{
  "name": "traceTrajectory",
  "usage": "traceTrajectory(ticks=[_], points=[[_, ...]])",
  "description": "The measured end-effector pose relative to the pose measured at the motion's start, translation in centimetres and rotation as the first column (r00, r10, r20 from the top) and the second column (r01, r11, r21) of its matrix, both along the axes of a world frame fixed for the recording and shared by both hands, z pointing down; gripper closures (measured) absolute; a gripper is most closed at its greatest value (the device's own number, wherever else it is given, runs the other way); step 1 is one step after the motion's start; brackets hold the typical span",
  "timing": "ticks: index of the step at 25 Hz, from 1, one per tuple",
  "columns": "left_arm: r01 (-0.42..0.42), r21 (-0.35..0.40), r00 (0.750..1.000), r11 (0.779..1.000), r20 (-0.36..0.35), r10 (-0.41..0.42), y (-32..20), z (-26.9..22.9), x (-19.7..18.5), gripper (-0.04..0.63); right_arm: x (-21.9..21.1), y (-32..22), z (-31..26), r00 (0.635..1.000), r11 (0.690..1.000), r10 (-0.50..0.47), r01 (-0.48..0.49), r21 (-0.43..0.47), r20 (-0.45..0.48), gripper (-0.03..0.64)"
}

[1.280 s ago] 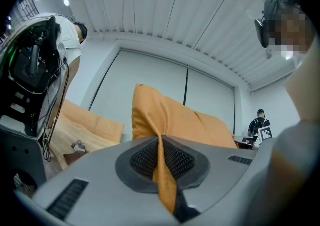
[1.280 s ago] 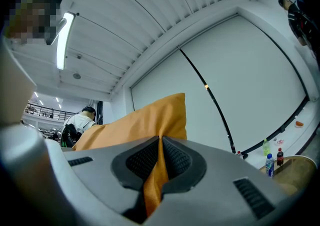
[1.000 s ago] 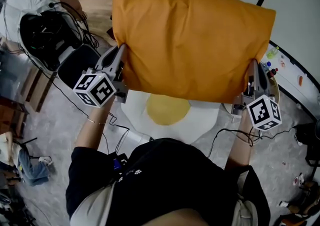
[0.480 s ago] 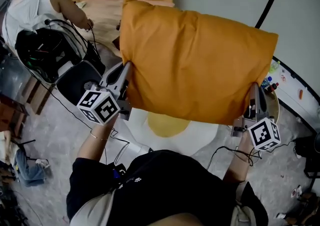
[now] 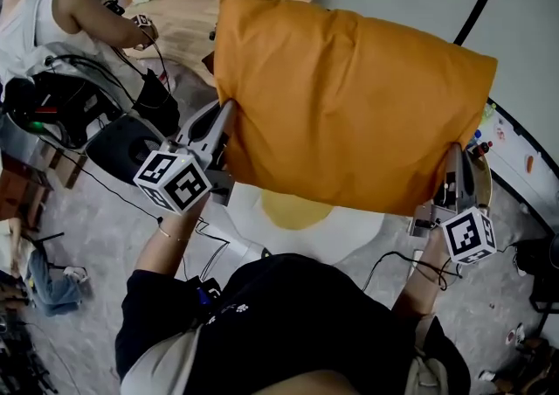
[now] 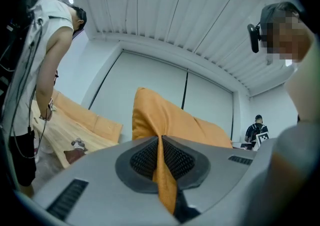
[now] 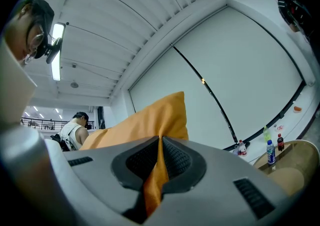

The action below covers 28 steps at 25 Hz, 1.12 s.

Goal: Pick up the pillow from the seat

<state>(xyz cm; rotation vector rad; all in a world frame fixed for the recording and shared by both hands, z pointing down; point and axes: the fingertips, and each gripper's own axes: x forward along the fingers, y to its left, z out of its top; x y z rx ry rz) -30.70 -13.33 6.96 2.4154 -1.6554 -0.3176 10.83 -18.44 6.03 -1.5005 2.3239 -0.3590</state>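
A big orange pillow (image 5: 349, 105) hangs in the air between both grippers, held flat and wide in the head view. My left gripper (image 5: 225, 114) is shut on the pillow's left edge; in the left gripper view orange fabric (image 6: 162, 170) is pinched between the dark pads. My right gripper (image 5: 454, 157) is shut on the right edge, with fabric (image 7: 157, 175) squeezed between its pads. Below the pillow sits the seat (image 5: 297, 223), a white fried-egg-shaped cushion with a yellow centre, partly hidden by the pillow.
A person in a white top (image 5: 39, 13) bends over at the far left beside a black chair (image 5: 122, 144) and cables. A beige sofa (image 5: 188, 0) stands behind. Bottles (image 7: 270, 152) stand on a round table at the right.
The pillow and both grippers have risen and drifted slightly right, away from the egg-shaped seat. The person at the left has shifted further toward the frame's corner.
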Motion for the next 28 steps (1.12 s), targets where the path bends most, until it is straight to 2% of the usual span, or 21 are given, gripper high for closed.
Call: traceTrajectory(ticks=[9, 12, 17, 28], points=[[0.011, 0.015, 1.000, 1.000, -0.005, -0.011, 1.2, 0.0, 0.3, 0.572, -0.1, 0.9, -0.4, 1.000, 1.000, -0.025, 0.025, 0.014, -0.008, 0.581], [0.008, 0.021, 1.000, 1.000, -0.026, -0.008, 1.0, -0.1, 0.0, 0.572, -0.4, 0.8, -0.7, 0.999, 0.999, -0.030, 0.030, 0.018, -0.012, 0.581], [0.012, 0.000, 1.000, 1.000, -0.010, -0.012, 0.4, 0.2, -0.2, 0.572, -0.5, 0.0, -0.2, 0.999, 0.999, -0.033, 0.033, 0.008, -0.002, 0.581], [0.018, 0.019, 0.999, 1.000, -0.048, -0.017, 0.1, 0.1, -0.4, 0.572, -0.7, -0.3, -0.4, 0.999, 0.999, -0.046, 0.046, 0.007, -0.005, 0.581]])
